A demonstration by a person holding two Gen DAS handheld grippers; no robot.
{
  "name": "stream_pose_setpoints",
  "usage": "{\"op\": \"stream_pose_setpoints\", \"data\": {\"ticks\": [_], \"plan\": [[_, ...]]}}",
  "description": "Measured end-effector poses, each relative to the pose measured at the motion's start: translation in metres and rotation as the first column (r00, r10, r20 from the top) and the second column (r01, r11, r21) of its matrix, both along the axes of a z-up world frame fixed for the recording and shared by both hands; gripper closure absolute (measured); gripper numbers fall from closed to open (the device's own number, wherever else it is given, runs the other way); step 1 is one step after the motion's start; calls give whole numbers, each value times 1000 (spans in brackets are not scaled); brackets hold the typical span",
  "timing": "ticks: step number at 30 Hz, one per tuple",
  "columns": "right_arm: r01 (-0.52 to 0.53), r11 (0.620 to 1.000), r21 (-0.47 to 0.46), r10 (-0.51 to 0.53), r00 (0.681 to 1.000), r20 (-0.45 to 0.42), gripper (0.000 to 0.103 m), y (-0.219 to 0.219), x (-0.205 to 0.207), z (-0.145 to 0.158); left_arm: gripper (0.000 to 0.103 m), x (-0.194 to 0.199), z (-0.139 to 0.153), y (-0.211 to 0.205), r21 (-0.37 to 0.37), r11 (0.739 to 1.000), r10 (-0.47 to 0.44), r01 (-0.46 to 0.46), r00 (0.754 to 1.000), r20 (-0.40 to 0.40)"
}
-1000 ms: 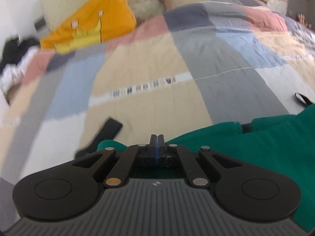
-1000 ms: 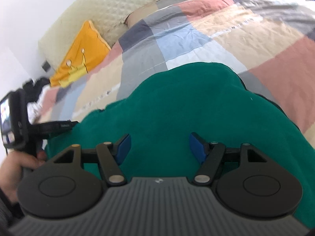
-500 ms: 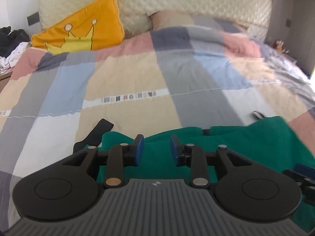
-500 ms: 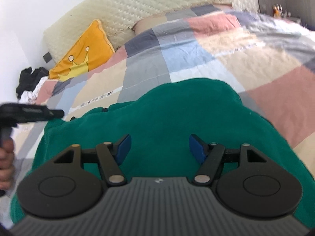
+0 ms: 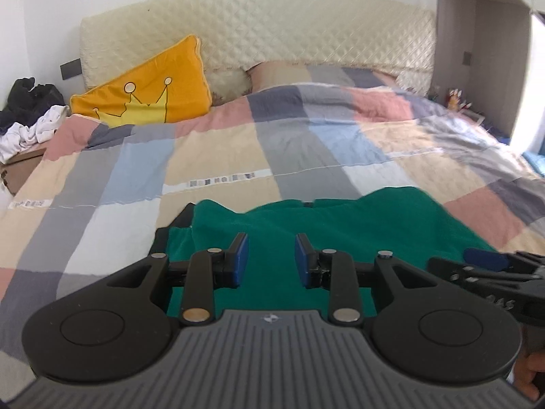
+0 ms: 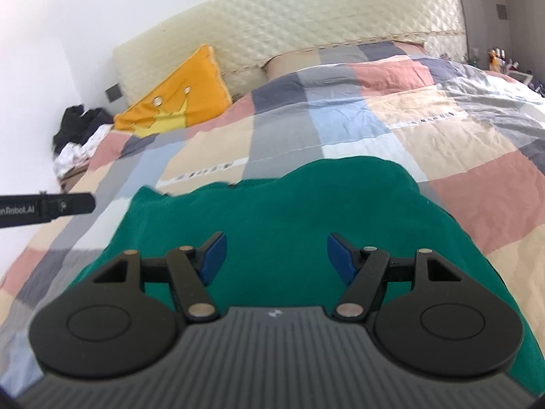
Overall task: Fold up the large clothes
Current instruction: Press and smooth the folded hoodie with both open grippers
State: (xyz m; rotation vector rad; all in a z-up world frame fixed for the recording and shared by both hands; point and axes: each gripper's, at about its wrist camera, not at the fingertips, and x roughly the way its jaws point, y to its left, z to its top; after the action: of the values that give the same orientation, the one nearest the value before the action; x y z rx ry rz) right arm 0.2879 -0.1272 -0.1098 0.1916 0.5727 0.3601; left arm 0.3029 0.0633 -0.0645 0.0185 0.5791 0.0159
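Left gripper (image 5: 270,255): fingers spread, holding nothing, above green garment (image 5: 323,228). Right gripper (image 6: 276,255): fingers spread wide, empty, over same garment. Garment: lying on patchwork quilt (image 5: 211,156), near edge of bed. Beyond: yellow crown cushion (image 5: 146,95), quilted headboard (image 5: 272,27)

Green garment (image 5: 344,225) (image 6: 289,218), folded, flat on the patchwork bedspread (image 5: 211,150) (image 6: 391,126).

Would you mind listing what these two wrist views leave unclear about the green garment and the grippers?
- Green garment: its near edge is hidden behind the gripper body in both views, so the fold's neatness cannot be judged.
- Dark piece at its left edge, left view: mostly covered; strap or lining, unclear.
- Right gripper in the left view: cut off by the frame edge.
- Quilt lettering: too blurred to read.
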Motion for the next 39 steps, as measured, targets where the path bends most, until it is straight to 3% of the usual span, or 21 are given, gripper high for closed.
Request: {"op": "stream_pose_setpoints", "data": {"ticks": [6,11,18,21,27,29,32,39], "plan": [[-34,997,-75,39,997,65,35,14,-48,21,68,-62,8,-5,-33,999,-32,33,999,41],[-57,998,-22,58,997,49,35,9,-76,18,68,-101,5,-2,-46,996,-74,76,996,57],[-40,998,-49,42,998,41,35,13,-109,14,68,-138,1,3,-37,995,-90,92,994,67],[-21,999,-36,22,999,37,35,11,-122,9,64,-151,-7,5,-68,989,-126,131,989,72],[15,997,-71,-15,1000,4,35,15,-120,2,58,-159,-25,10,-101,989,-103,106,994,32],[15,998,-59,-16,1000,-25,34,13,-116,-3,50,-160,-29,13,-118,988,-95,97,995,29],[18,1000,12,-16,991,-133,34,5,-104,-15,48,-154,-35,18,-138,987,-77,77,997,2],[126,977,173,-66,946,-319,32,-21,-89,-39,33,-141,-48,24,-166,986,-46,36,997,-59]]}}
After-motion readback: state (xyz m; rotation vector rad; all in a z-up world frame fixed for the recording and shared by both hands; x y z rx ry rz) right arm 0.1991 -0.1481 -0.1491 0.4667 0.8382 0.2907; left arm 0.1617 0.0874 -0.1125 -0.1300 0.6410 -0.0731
